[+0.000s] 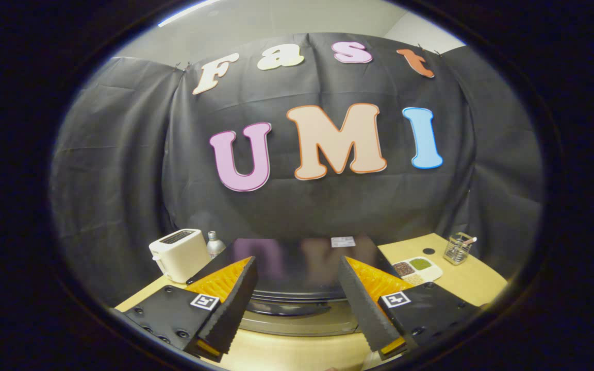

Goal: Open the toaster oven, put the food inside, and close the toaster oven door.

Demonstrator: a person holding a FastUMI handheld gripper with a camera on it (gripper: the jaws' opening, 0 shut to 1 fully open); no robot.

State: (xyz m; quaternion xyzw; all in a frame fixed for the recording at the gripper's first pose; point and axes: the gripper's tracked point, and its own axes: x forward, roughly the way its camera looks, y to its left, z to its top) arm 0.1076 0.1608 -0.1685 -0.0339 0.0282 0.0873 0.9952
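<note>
Toaster oven (297,268) front, hidden below its top.

Surface (482,281): pale wood, against the black cloth wall.
Toaster oven (297,268): middle of surface, glossy dark top, door handle facing the near edge.
Toaster (179,253): cream, far left corner.
Bottle (215,243): beside toaster, near far edge.
Divided dish (416,269): white, right of oven, holding grains.
Wire holder (458,248): far right corner.

cream toaster (179,254), glossy black toaster oven (297,273), pale wooden table (475,281), white dish (416,270) of brown and green fillings.
</note>
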